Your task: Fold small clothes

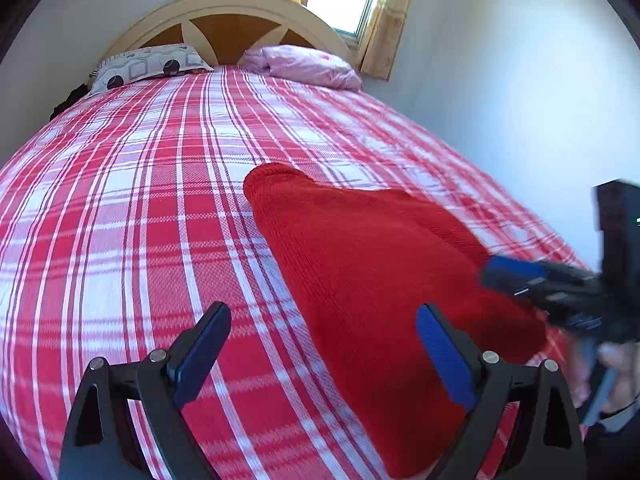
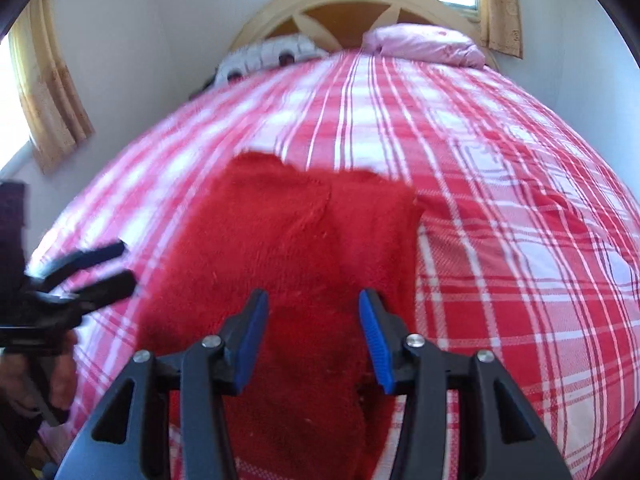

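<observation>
A red knitted garment (image 1: 368, 264) lies flat on the plaid bedspread (image 1: 132, 200). In the left wrist view my left gripper (image 1: 324, 312) hovers open and wide over its left edge, with one pad above the plaid and the other above the knit. The blurred right gripper (image 1: 496, 276) comes in over the garment's right side. In the right wrist view my right gripper (image 2: 313, 296) stands open just above the garment (image 2: 288, 236), which spreads beneath and past both fingers; nothing is pinched. The left gripper (image 2: 128, 263) shows blurred at the garment's left edge, jaws apart.
The bed runs back to a cream headboard (image 1: 240, 4), with a patterned pillow (image 1: 148, 64) and a pink pillow (image 1: 308, 64). A white wall (image 1: 500, 80) runs along the right side. A curtained window (image 2: 36, 92) sits on the left. A hand (image 2: 60, 380) holds the left gripper.
</observation>
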`<state>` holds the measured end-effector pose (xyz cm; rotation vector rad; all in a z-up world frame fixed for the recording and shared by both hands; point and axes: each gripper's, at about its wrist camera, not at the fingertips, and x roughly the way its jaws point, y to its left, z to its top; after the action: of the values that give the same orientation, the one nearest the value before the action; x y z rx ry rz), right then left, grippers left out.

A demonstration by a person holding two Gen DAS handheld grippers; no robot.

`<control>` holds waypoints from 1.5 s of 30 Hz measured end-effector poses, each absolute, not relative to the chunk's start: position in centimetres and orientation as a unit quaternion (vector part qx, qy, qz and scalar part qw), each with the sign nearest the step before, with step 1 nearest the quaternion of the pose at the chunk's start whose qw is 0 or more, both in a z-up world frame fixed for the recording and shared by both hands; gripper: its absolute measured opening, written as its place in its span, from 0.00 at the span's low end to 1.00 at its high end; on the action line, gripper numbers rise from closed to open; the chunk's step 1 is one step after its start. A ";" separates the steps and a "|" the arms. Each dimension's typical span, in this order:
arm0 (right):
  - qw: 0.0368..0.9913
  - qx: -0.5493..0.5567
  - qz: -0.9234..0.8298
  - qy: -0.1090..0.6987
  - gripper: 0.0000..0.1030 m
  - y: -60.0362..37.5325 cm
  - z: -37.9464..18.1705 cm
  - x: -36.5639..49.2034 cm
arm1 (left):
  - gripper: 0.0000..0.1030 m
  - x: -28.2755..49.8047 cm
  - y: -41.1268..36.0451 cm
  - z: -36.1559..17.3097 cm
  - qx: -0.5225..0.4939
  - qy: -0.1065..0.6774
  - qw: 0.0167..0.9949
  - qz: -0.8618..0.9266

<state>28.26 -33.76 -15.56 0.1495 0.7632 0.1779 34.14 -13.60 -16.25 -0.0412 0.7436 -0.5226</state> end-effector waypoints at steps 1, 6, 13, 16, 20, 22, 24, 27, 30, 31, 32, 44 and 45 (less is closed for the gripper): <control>0.925 0.082 0.081 0.362 0.51 -34.5 -15.1 28.0 | 0.92 34.8 -13.8 -16.5 -0.018 0.365 0.896 -0.253; 0.924 0.135 0.064 0.351 0.70 -38.7 -14.5 28.2 | 0.92 37.6 -14.4 -18.0 -0.048 0.403 0.875 -0.266; 0.896 0.190 0.089 0.391 0.70 -41.1 -16.8 30.9 | 0.92 39.3 -15.1 -19.5 -0.088 0.431 0.853 -0.281; 0.876 0.222 0.108 0.414 0.70 -41.3 -18.2 32.4 | 0.92 39.4 -15.6 -19.3 -0.081 0.428 0.856 -0.280; 0.859 0.234 0.118 0.439 0.67 -41.0 -19.9 33.7 | 0.92 39.3 -16.6 -19.1 -0.056 0.425 0.859 -0.279; 0.859 0.245 0.121 0.434 0.65 -41.2 -20.2 33.7 | 0.92 39.2 -17.0 -19.2 -0.044 0.422 0.862 -0.278; 0.858 0.251 0.122 0.432 0.60 -41.3 -20.4 33.7 | 0.92 39.1 -17.4 -19.2 -0.032 0.416 0.866 -0.274; 0.853 0.260 0.141 0.431 0.54 -41.1 -20.7 33.8 | 0.92 39.0 -17.8 -19.2 -0.022 0.409 0.872 -0.267; 0.852 0.262 0.142 0.430 0.53 -41.1 -20.9 33.9 | 0.93 39.0 -18.1 -19.2 -0.014 0.404 0.876 -0.264; 0.852 0.262 0.142 0.430 0.52 -41.1 -20.9 34.0 | 0.93 39.0 -18.1 -19.2 -0.014 0.405 0.875 -0.265; 0.852 0.262 0.143 0.431 0.52 -41.0 -21.1 34.2 | 0.93 39.1 -18.1 -19.3 -0.015 0.406 0.874 -0.266; 0.860 0.261 0.147 0.414 0.48 -40.9 -21.5 33.8 | 0.91 39.0 -18.7 -19.2 -0.003 0.395 0.874 -0.282; 0.861 0.259 0.146 0.413 0.48 -40.9 -21.5 33.7 | 0.88 39.0 -18.7 -19.2 -0.004 0.394 0.874 -0.286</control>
<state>33.74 -40.86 -21.50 0.5436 0.8656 0.3060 39.00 -18.68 -19.20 -0.0082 0.8226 -0.5966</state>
